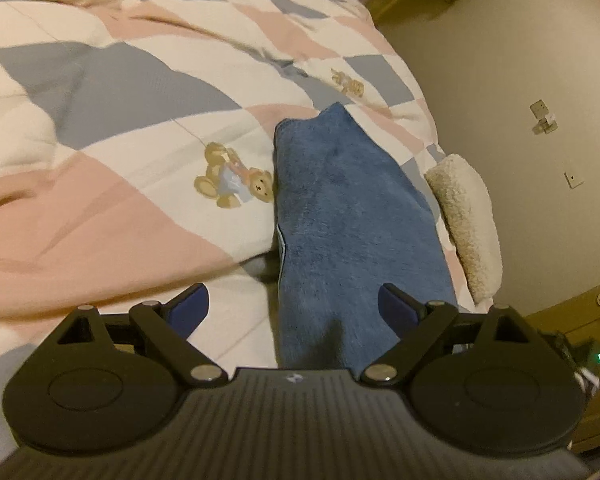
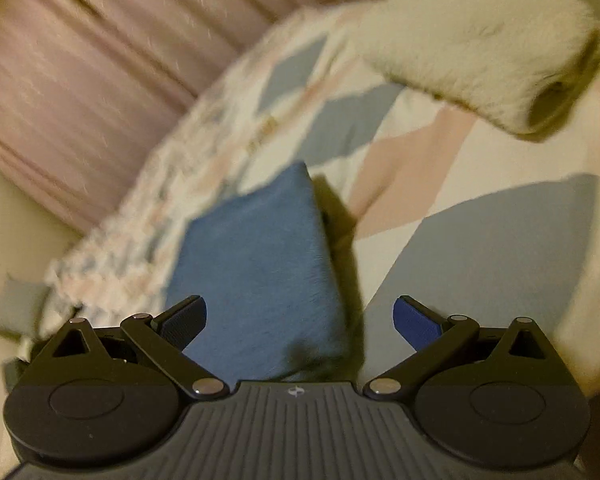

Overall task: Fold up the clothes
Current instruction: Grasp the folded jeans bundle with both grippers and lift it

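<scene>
The blue towel (image 1: 340, 216) lies on the bed as a long narrow strip, layered at its left edge, so it looks already doubled lengthwise. It runs away from the left gripper (image 1: 296, 308) toward the far side of the checked quilt (image 1: 120, 80), with its near end passing under the gripper body. The left gripper's jaws stand wide apart, one blue pad (image 1: 396, 312) over the strip's right side and the other off its left edge; nothing is pinched between them.

From the right wrist view, which is smeared with motion blur, the same towel (image 2: 256, 264) fills the gap ahead of the right gripper (image 2: 300, 320), whose jaws are likewise spread and empty. Both tools seem lined up on the near end, probably so each can take a corner and carry it over to the far end for the next fold.

Just beside the strip, near the bed's edge, sits a cream fleecy bundle (image 1: 464, 220), folded thick, likely a finished piece set aside. A teddy-bear print (image 1: 236, 180) shows on the quilt left of the towel. Beyond the bed hangs a pink curtain (image 2: 80, 80).
</scene>
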`<state>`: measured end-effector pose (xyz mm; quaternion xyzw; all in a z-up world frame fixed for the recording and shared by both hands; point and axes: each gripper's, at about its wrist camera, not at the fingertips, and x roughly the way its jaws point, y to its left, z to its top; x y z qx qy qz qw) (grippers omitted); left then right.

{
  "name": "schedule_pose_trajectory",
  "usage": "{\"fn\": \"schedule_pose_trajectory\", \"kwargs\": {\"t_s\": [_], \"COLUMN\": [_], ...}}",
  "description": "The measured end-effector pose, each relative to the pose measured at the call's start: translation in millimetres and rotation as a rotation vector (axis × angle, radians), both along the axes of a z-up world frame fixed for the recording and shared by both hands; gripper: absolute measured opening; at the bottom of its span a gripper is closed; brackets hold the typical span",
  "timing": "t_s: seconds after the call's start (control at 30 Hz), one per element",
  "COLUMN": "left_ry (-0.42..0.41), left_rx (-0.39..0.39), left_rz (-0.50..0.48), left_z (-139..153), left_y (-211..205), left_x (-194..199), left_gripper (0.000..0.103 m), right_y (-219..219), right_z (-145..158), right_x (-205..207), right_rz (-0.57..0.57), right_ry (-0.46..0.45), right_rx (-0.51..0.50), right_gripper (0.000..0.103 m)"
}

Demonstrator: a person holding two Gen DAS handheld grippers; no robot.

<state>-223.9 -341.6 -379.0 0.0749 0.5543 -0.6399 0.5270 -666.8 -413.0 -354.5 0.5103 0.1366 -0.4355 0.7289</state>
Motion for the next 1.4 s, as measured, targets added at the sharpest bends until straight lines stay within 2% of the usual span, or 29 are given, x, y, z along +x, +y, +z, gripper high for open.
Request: {"fn": "schedule_pose_trajectory", "kwargs": {"t_s": [0.07, 0.13, 0.2, 0.3, 0.4, 0.43, 0.47, 0.5, 0.6, 0.67, 0.73, 0.77, 0.8, 0.9, 0.97, 1.07, 1.1, 1.2, 1.3, 1.4], "left_ry": [0.017, 0.036, 0.064, 0.117, 0.127, 0.132, 0.137, 0.142, 0.142, 0.149, 0.166, 0.18, 0.193, 0.229, 0.244, 0.248, 0.246, 0.233, 0.143, 0.045], "left_rx": [0.007, 0.008, 0.006, 0.003, 0.013, 0.013, 0.013, 0.011, 0.004, 0.003, 0.003, 0.003, 0.003, 0.01, 0.011, 0.021, 0.026, 0.075, 0.118, 0.153], "left_rz": [-0.009, -0.013, -0.018, -0.034, -0.054, -0.057, -0.057, -0.06, -0.084, -0.096, -0.105, -0.108, -0.112, -0.142, -0.181, -0.227, -0.24, -0.244, -0.29, -0.353], "left_z": [-8.4, -17.0, -24.0, -30.2, -37.9, -40.3, -41.8, -42.3, -41.0, -41.3, -42.9, -44.2, -45.6, -53.8, -59.7, -65.8, -67.4, -63.7, -38.6, -7.1], "left_y": [-8.6, -16.2, -24.7, -35.6, -45.4, -47.9, -50.5, -52.8, -56.6, -59.1, -63.1, -65.8, -68.5, -81.1, -90.3, -101.8, -105.2, -112.7, -125.9, -143.5], "left_x": [-1.7, -2.2, -2.0, -2.8, -5.5, -5.7, -5.6, -6.2, -8.6, -8.1, -6.8, -5.7, -4.6, -4.6, -8.0, -13.2, -15.0, -14.7, -27.1, -41.5], "left_gripper": [0.089, 0.089, 0.089, 0.089, 0.09, 0.09, 0.09, 0.09, 0.09, 0.089, 0.083, 0.079, 0.075, 0.068, 0.067, 0.059, 0.053, 0.046, 0.039, 0.035], "right_y": [-13.7, -18.8, -20.2, -18.4, -19.2, -23.2, -27.7, -32.7, -50.3, -65.5, -81.5, -88.7, -95.1, -112.5, -126.9, -142.3, -144.3, -138.0, -122.5, -102.5], "right_z": [-15.0, -23.5, -26.3, -19.6, -12.8, -15.0, -17.5, -19.3, -21.5, -24.1, -31.7, -36.4, -41.4, -54.0, -60.0, -71.0, -74.6, -71.8, -62.2, -46.6], "right_x": [8.5, 14.6, 17.4, 14.1, 7.7, 9.0, 9.8, 8.9, 2.8, 0.6, 4.1, 8.2, 13.8, 33.3, 42.4, 54.4, 57.4, 55.9, 45.2, 34.2], "right_rz": [0.029, 0.06, 0.083, 0.102, 0.112, 0.127, 0.143, 0.153, 0.172, 0.183, 0.232, 0.27, 0.312, 0.443, 0.5, 0.559, 0.565, 0.544, 0.45, 0.339], "right_ry": [0.022, 0.024, 0.01, -0.009, -0.011, 0.007, 0.014, 0.007, -0.083, -0.115, -0.139, -0.145, -0.137, -0.095, -0.111, -0.152, -0.171, -0.186, -0.228, -0.269], "right_rx": [0.044, 0.046, 0.069, 0.092, 0.116, 0.131, 0.141, 0.146, 0.143, 0.147, 0.179, 0.201, 0.226, 0.286, 0.31, 0.333, 0.335, 0.304, 0.299, 0.312], "right_gripper": [0.101, 0.091, 0.04, 0.029, 0.023, 0.023, 0.031, 0.049, 0.082, 0.087, 0.086, 0.082, 0.076, 0.072, 0.074, 0.065, 0.06, 0.052, 0.041, 0.037]}}
